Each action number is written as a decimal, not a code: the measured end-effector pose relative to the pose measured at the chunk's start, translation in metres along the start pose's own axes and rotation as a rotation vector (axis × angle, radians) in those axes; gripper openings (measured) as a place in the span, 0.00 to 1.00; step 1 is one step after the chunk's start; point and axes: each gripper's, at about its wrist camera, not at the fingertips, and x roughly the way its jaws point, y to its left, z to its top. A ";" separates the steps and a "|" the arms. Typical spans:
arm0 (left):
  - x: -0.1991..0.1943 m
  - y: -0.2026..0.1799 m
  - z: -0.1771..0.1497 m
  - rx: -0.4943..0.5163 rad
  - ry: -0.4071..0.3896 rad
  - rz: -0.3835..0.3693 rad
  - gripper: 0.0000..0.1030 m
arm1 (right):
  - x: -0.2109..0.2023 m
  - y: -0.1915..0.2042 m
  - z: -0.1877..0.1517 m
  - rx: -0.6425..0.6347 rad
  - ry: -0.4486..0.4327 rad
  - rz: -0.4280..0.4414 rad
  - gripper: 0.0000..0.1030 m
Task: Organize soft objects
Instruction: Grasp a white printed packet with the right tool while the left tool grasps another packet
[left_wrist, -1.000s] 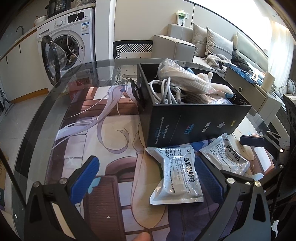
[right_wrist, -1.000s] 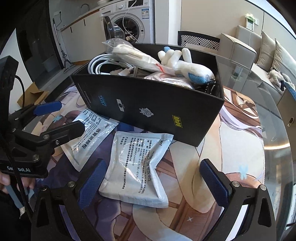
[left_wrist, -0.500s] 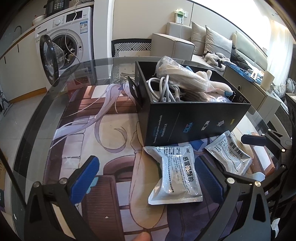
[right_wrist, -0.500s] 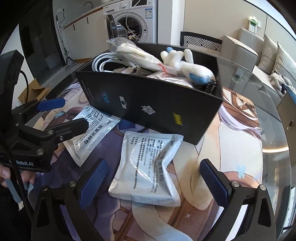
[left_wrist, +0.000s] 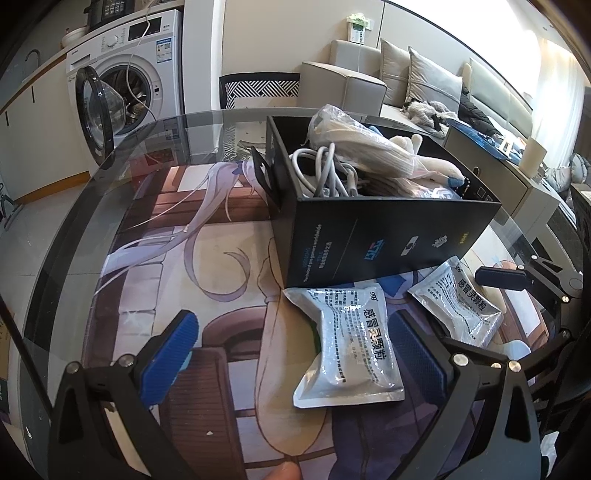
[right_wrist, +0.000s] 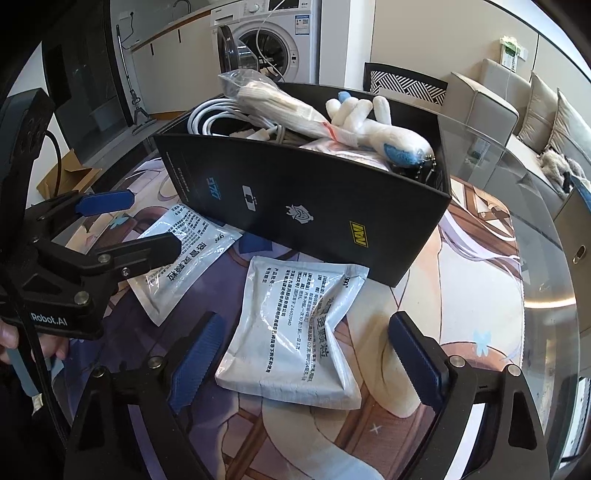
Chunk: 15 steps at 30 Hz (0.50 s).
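Left gripper (left_wrist: 295, 347) wide open, empty, over left sachet (left_wrist: 349, 341) on mat before black box (left_wrist: 373, 236) | right gripper (right_wrist: 314, 350) just narrowing, pads astride right sachet (right_wrist: 295, 328), not pressing | step: grasping sachet | next: close, lift, drop into box.

The left gripper (left_wrist: 295, 345) hangs wide apart over a pouch (left_wrist: 349, 341) on the worktop (left_wrist: 155, 236). A second pouch (left_wrist: 460, 301) lies beside it, before a black box (left_wrist: 373, 236) of cables and plush.
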 end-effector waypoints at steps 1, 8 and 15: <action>0.000 -0.001 0.000 0.003 0.002 -0.002 1.00 | 0.001 0.001 0.000 0.000 -0.004 0.002 0.89; 0.002 -0.005 0.000 0.024 0.019 -0.005 1.00 | -0.013 0.001 -0.011 -0.022 -0.046 0.010 0.54; 0.003 -0.021 -0.003 0.105 0.043 0.000 1.00 | -0.022 -0.002 -0.022 0.002 -0.063 0.025 0.45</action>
